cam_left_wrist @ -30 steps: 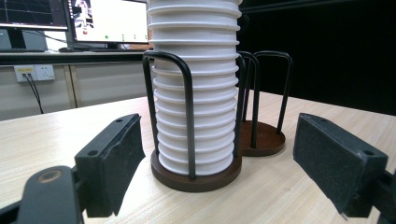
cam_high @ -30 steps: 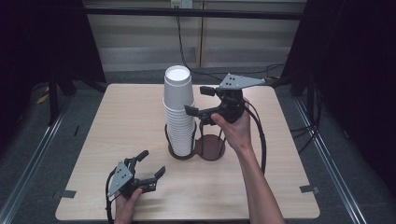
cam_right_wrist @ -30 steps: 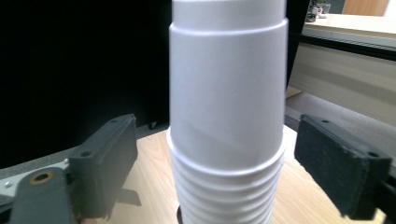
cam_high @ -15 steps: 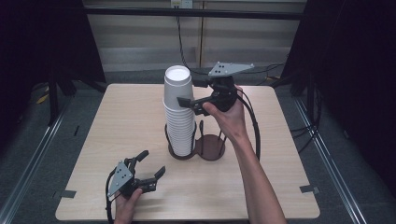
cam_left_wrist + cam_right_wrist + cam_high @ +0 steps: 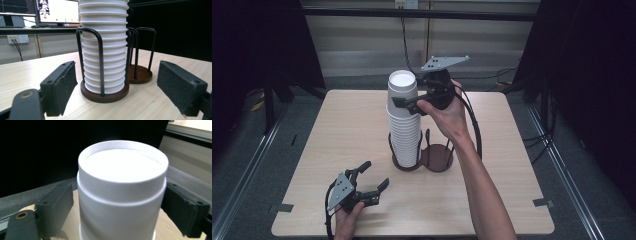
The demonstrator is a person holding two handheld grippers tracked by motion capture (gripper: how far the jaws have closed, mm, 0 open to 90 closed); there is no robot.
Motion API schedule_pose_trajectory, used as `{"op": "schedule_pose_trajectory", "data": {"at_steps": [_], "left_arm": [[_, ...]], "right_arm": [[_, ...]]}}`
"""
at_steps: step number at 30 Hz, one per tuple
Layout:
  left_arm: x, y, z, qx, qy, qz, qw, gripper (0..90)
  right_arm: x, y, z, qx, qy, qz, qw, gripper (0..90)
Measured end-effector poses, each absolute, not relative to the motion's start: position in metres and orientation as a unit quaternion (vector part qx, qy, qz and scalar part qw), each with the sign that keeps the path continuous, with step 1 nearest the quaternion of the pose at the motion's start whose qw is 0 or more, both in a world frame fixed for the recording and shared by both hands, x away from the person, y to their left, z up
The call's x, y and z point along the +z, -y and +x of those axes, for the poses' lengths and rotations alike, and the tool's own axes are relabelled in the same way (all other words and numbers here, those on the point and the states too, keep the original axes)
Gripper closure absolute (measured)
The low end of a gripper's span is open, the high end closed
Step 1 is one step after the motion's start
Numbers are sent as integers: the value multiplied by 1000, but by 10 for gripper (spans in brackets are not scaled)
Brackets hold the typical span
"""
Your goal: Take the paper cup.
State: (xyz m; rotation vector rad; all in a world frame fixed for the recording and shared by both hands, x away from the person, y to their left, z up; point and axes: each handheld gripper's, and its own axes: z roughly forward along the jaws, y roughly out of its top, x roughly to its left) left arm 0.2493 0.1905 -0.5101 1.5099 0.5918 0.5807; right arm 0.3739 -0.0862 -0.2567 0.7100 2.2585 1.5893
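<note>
1. I hold my right gripper (image 5: 404, 101) high over the far half of the light wooden table (image 5: 532, 165), level with the top of the tall stack of white ribbed paper cups (image 5: 404, 125); the stack stands upside down, its flat white bottom facing up.
2. The stack sits in the left ring of a dark brown 2-ring wire cup holder (image 5: 436, 159), near the middle of the table and a little toward its far edge; the right ring is bare.
3. In the right gripper view the top cup (image 5: 122, 187) stands between my 2 black jaws; the jaws are spread, a gap shows at the left pad (image 5: 58, 206), while the right pad (image 5: 182, 206) lies close against the wall, and I cannot tell if it touches.
4. What the next move turns on: the stack's long axis is upright and my right jaws straddle it from the right, level; so I judge a squeeze and a straight lift would take the top cup off.
5. My left gripper (image 5: 371, 178) rests near the table's near edge, left of centre, well apart from the stack; its jaws are spread and hold nothing, pointing at the holder's base, as the left gripper view shows.
6. The right hand is plainly the nearer one.
</note>
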Motion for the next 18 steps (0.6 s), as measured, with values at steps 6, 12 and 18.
{"op": "schedule_pose_trajectory", "data": {"at_steps": [6, 12, 18], "left_arm": [[-510, -191, 249, 255, -260, 665, 652, 160], [-510, -191, 249, 255, -260, 665, 652, 161], [-510, -191, 249, 255, -260, 665, 652, 161]], "right_arm": [[-255, 81, 379, 549, -786, 247, 142, 130], [-254, 79, 381, 546, -787, 248, 145, 186], [-253, 79, 382, 545, -789, 247, 142, 194]]}}
